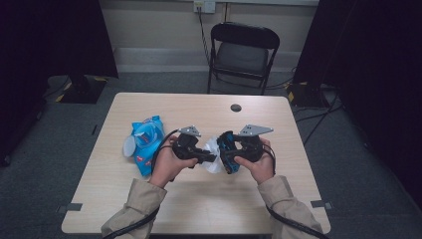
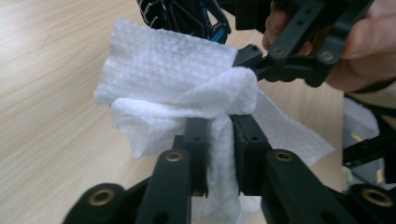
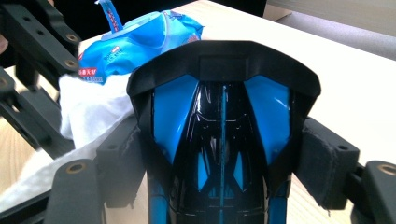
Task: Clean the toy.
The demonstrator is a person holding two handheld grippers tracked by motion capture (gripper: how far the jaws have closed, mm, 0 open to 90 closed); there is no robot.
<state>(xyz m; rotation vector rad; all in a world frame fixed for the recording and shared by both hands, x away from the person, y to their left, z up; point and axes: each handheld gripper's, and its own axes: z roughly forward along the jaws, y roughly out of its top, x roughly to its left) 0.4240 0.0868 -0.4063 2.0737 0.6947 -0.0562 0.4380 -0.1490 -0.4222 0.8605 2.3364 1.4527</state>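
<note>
A pale wood-grain table (image 1: 149, 209) with rounded corners and a round cable hole (image 1: 236, 107) near its far edge stands on grey carpet (image 1: 59, 164). Behind it a black folding chair (image 1: 242, 52) faces a light wall, with dark curtains (image 1: 45, 35) at both sides. At mid-table the left gripper (image 1: 206, 158) has a white wipe (image 2: 187, 88) bunched between its jaws, which stand narrowly apart; whether the pads press on it I cannot tell. The right gripper (image 1: 230, 152) clamps a black-and-blue toy car (image 3: 224, 135) by its sides, jaws wide, held just above the tabletop against the wipe. A blue wipes pack (image 1: 147, 142) lies towards the left edge, beside the left hand (image 1: 166, 164)
</note>
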